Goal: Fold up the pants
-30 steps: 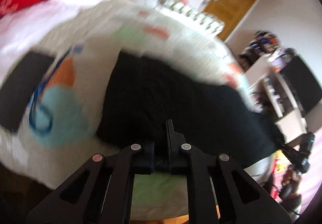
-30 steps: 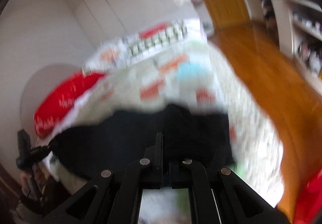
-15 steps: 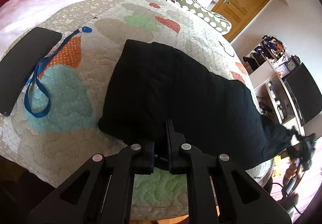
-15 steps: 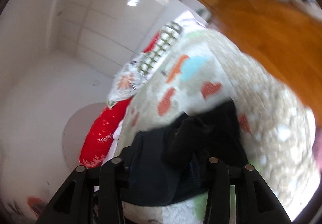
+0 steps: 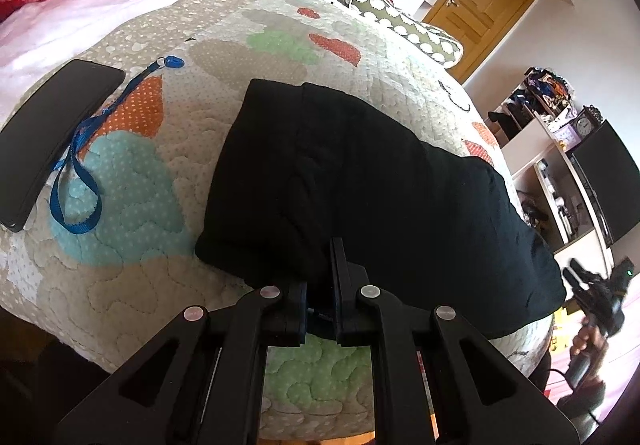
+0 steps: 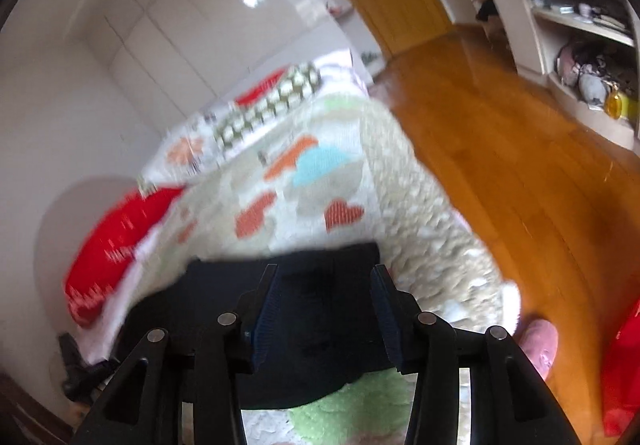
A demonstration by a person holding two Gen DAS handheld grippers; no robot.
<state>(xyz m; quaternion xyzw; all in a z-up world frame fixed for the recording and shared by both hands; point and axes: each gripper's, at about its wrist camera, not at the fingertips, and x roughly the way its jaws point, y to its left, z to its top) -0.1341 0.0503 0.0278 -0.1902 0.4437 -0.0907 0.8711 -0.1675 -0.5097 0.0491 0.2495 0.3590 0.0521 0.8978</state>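
Pants (image 5: pixel 360 181) flat on the quilt (image 5: pixel 132 205), one grip let go.
To your left lie the phone (image 5: pixel 48 133) and blue lanyard (image 5: pixel 76 185), clear of the cloth. Your left gripper (image 5: pixel 320 285) stays clamped on the near hem. Your right gripper (image 6: pixel 324 309) held the far end a moment ago; now it stands apart over it, so this fold looks laid.

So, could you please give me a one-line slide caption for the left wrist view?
Left gripper shut on the near edge of black pants lying on a quilted bedspread.
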